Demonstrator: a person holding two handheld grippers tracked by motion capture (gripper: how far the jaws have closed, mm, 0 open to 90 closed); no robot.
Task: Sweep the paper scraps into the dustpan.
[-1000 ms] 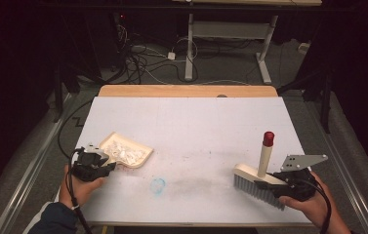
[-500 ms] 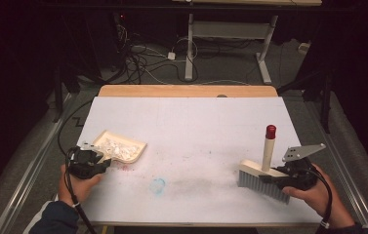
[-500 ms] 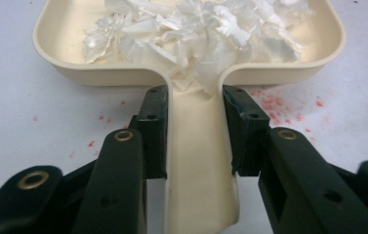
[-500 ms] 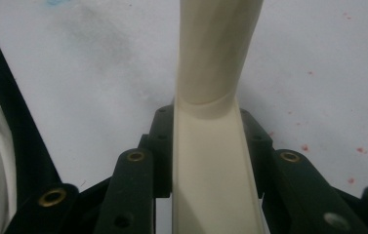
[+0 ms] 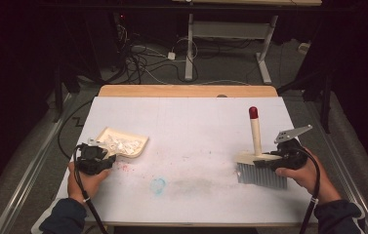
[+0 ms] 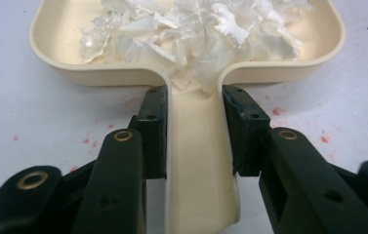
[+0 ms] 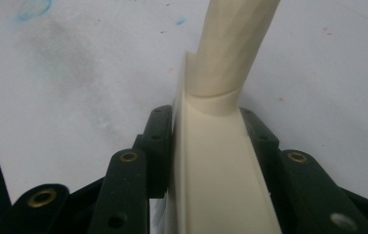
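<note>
my left gripper (image 6: 194, 131) clamps the cream plastic dustpan (image 5: 123, 143), scraps already inside; right gripper (image 7: 206, 146), jaws just loosening, holds the red-tipped brush (image 5: 259, 163) lower right; emptying remains.

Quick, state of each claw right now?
Left claw: closed on the dustpan handle.
Right claw: on the brush head, just been opening.

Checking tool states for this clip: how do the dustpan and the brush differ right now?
The dustpan lies flat, full of white paper scraps; the brush stands bristles-down with nothing on it. The dustpan's handle lies level in the left gripper; the brush's red-tipped handle points up beside the right gripper. Both are cream plastic.
</note>
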